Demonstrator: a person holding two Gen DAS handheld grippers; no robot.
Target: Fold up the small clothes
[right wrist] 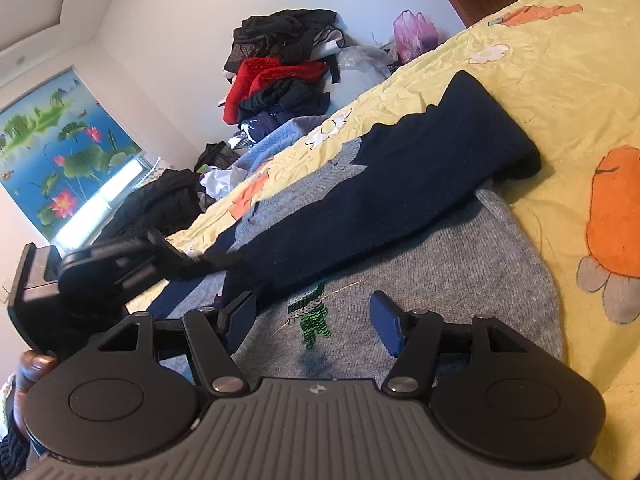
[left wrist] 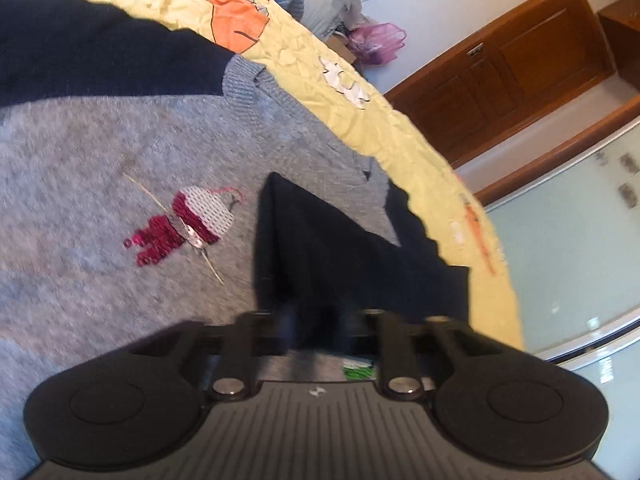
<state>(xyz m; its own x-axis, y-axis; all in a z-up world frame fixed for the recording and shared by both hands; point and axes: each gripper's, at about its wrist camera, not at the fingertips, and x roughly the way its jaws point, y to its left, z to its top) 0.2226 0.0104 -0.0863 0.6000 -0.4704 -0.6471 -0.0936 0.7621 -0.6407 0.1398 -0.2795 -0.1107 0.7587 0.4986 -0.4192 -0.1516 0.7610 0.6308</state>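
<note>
1. Centrally, the sweater [right wrist: 460, 248] lies flat on the bedsheet [right wrist: 560, 92], its navy sleeve [right wrist: 420, 184] folded across.
2. Left gripper [left wrist: 316, 320]: fingers pressed together, pinching the other sleeve's [left wrist: 340, 248] edge.
3. Right gripper [right wrist: 316, 320]: fingers spread, nothing between them.
4. Bare sheet borders the hem.

One grey sweater [right wrist: 460, 256] on bed [right wrist: 560, 92], two navy sleeves: one [right wrist: 420, 184] folded across body, other [left wrist: 80, 56] toward bed's far edge. Two sequin figures: red [left wrist: 180, 224], green [right wrist: 312, 316]. Two grippers: left gripper [right wrist: 216, 260], right gripper [right wrist: 312, 320]. One purple bag [right wrist: 414, 34]. One clothes heap [right wrist: 280, 68] beyond bed.
</note>
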